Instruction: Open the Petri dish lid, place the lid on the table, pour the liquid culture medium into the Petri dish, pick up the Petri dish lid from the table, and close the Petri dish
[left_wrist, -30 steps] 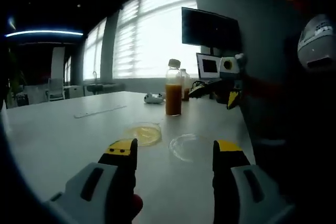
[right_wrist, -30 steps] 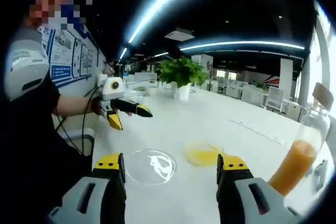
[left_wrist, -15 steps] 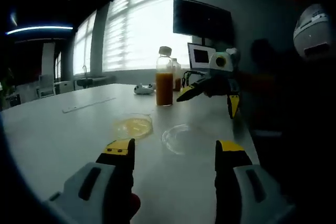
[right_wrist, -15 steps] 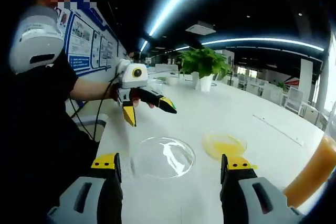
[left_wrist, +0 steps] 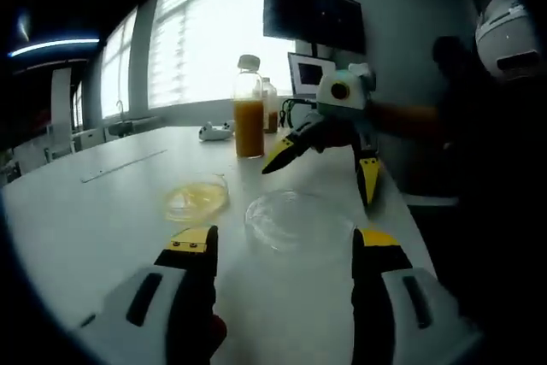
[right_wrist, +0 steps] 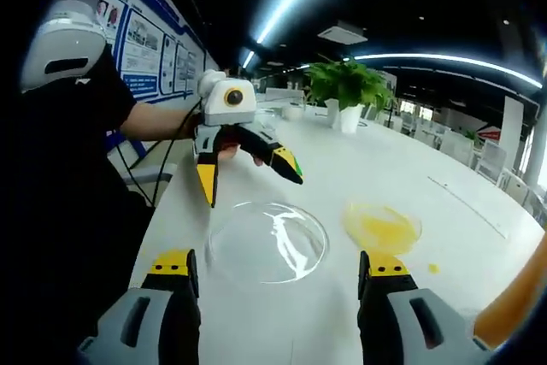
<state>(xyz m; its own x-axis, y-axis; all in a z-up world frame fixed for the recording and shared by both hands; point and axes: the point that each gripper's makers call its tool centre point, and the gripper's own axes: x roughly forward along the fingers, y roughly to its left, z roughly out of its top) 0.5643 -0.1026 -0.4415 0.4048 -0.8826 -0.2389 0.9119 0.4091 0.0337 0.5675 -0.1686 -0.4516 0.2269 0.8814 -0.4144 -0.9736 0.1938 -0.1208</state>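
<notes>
Both grippers have drawn in toward the clear lid since a second ago, and the lid now lies larger and nearer in each view. Seen from the left gripper view, the left gripper [left_wrist: 284, 250] has its jaws spread wide with nothing between them, and the right gripper [left_wrist: 320, 164] hangs just above the far edge of the Petri dish lid [left_wrist: 297, 221], its yellow-tipped jaws also parted and empty. From the right gripper view, the right gripper [right_wrist: 280, 269] frames the same lid [right_wrist: 267, 241], and the left gripper [right_wrist: 249, 175] hovers over its far rim, apart from it.

The lid is a shallow, transparent round piece lying flat on the white desk [right_wrist: 359, 305], catching a bright streak of reflection. Just beside it sits the Petri dish [right_wrist: 381, 226], holding a thin yellow layer of medium; a small yellow drop lies on the desk near it. Farther back stands the bottle [left_wrist: 249, 107] of orange liquid, capped.

In the right gripper view the bottle is cut off at the edge, only an orange blur. Whether the lid lies rim up or rim down is not clear.
</notes>
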